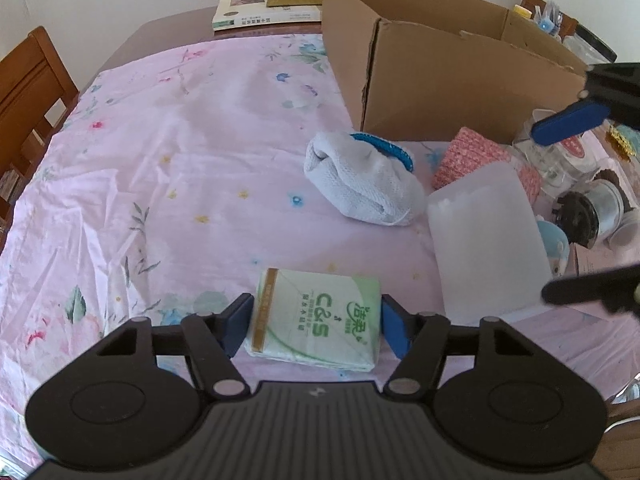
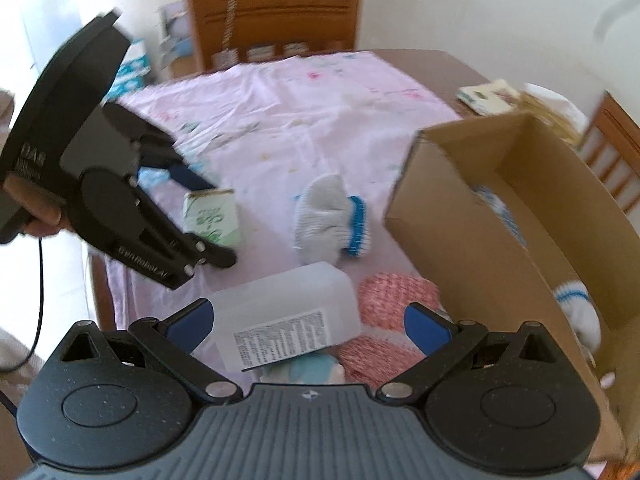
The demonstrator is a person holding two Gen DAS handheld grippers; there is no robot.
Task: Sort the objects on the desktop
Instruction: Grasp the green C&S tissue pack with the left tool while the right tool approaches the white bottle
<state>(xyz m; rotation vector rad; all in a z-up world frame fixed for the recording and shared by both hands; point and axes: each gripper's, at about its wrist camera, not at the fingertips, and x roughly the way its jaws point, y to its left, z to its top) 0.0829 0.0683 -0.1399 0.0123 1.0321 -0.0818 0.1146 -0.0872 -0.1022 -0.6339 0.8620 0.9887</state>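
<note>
Pink floral cloth covers the counter; near its front edge the left tongs [image 1: 316, 326] straddle the tissue pack [image 1: 314, 322], seemingly not yet clamped, probably bound for the cardboard box [image 1: 440, 92]. Right tongs [image 2: 308, 326] hang apart over the plastic bottle [image 2: 284, 320].

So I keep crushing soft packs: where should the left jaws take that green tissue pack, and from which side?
Grip the green tissue pack across its two long side edges, coming in low from its near end, as the left gripper already straddles it. It lies flat on the pink cloth, so those edges are its only free faces.
</note>
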